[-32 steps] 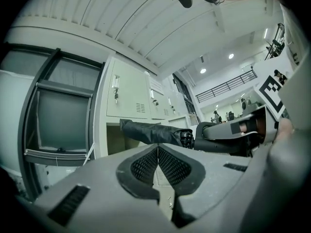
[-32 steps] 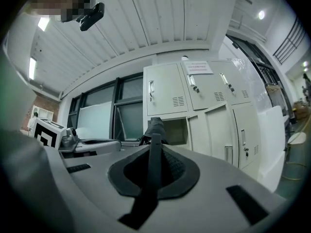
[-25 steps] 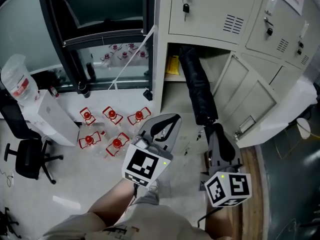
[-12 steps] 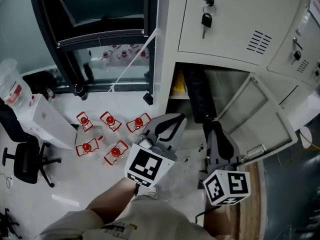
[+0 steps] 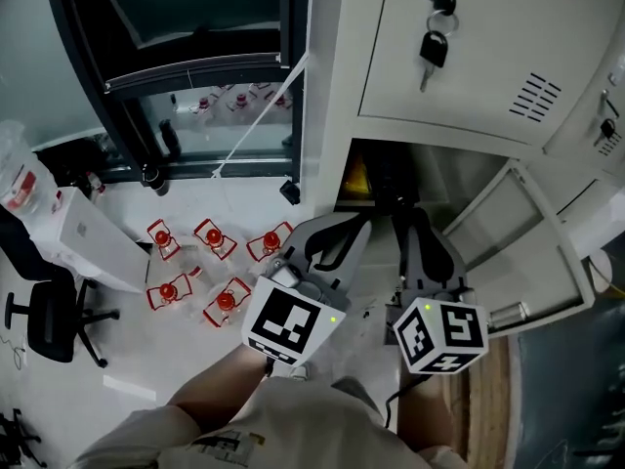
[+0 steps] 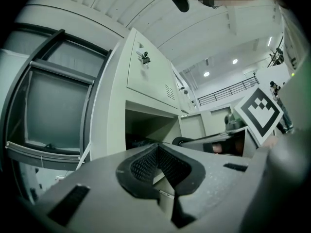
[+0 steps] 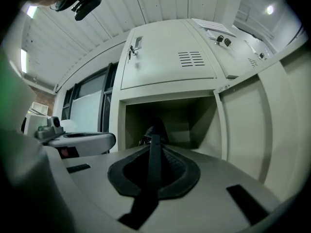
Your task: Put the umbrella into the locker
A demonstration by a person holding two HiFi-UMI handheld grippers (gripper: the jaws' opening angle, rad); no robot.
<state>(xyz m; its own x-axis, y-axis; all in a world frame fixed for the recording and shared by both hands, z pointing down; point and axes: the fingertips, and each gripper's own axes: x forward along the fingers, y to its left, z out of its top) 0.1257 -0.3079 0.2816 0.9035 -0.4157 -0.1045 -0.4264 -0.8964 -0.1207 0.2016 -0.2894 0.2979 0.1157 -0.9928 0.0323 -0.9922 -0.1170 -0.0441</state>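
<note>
In the middle of the head view the right gripper (image 5: 415, 225) reaches toward the open lower compartment of the locker (image 5: 330, 96). Its jaws pinch the near end of the umbrella (image 5: 389, 182). The right gripper view shows this plainly: a thin black strip of the umbrella (image 7: 153, 174) runs up between the closed pads. It continues into the dark bulk lying inside the compartment, a little left of centre.

The left gripper (image 5: 344, 231) sits just beside the right one, on its left, with pads pressed together on nothing (its own view shows them meeting in a V). The compartment door (image 5: 532, 228) hangs open at the right of the frame. Keys (image 5: 434, 39) dangle from the shut door above.

At lower left, red-and-white items (image 5: 217, 234) sit on the floor, with a black chair (image 5: 49, 316) at the left edge.
</note>
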